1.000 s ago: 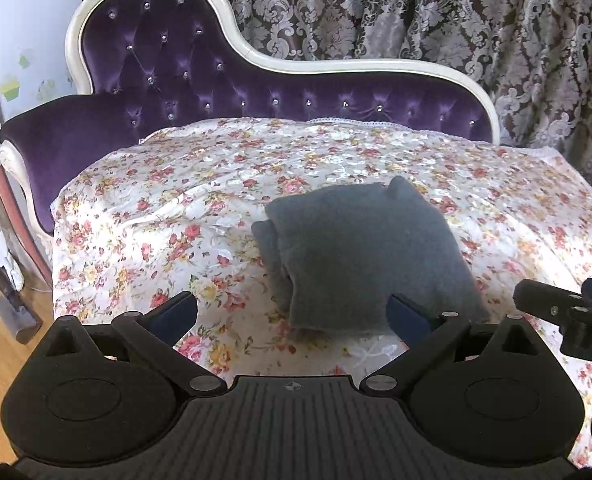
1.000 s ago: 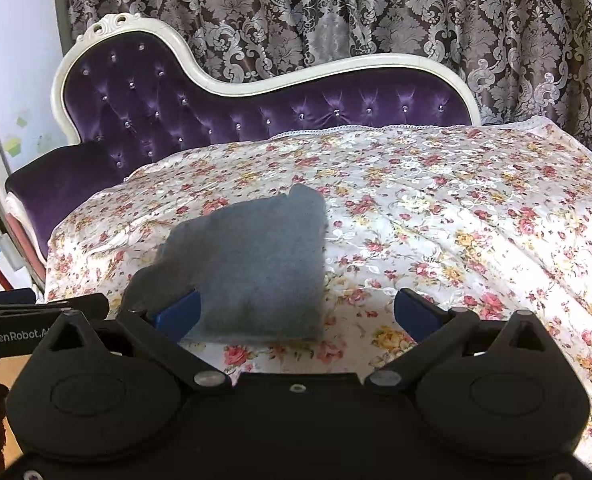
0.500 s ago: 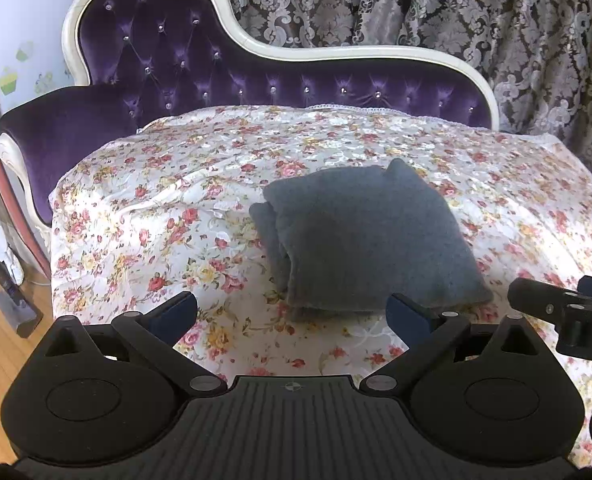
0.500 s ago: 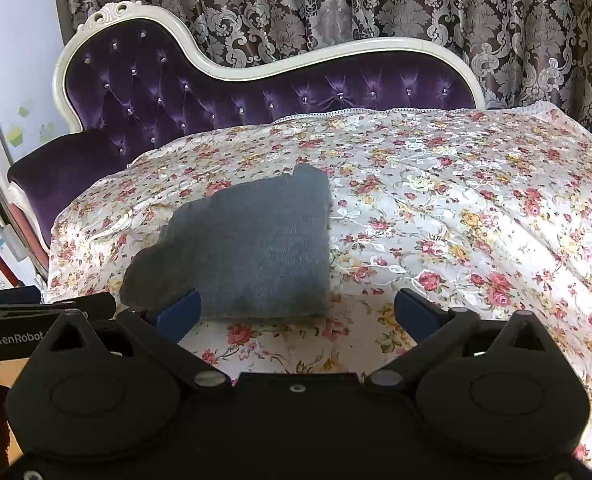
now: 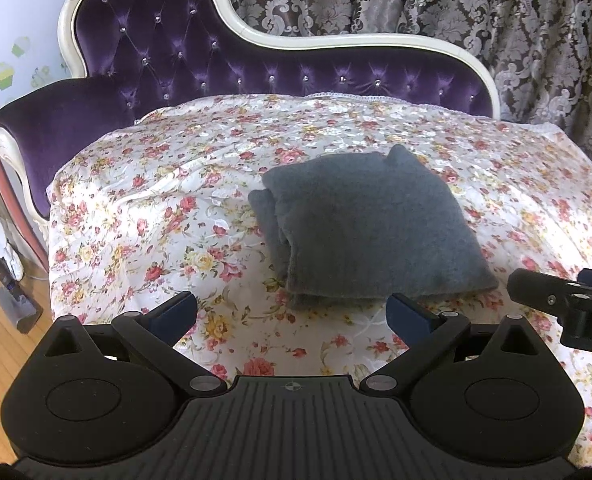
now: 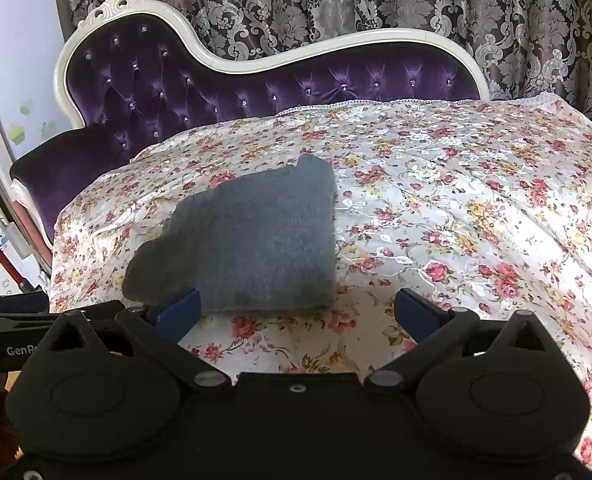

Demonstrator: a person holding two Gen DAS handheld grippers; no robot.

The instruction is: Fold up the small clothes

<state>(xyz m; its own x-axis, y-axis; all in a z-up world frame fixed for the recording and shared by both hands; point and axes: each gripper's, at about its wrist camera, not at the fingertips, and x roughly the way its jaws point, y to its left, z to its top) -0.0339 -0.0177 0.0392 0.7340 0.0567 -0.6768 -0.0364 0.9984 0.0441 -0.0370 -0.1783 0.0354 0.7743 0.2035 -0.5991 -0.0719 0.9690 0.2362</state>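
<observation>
One garment, already folded on the floral cover.
You hold both the left gripper (image 5: 289, 312) and the right gripper (image 6: 298, 310) spread wide and empty, just short of the grey garment (image 5: 370, 226); it lies in a compact stack, so little seems left.

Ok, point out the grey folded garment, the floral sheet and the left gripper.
grey folded garment (image 5: 376, 224), left wrist view, top layer.
floral sheet (image 6: 476, 208), right wrist view, bare stretch.
left gripper (image 5: 291, 314), left wrist view, between fingertips.
</observation>
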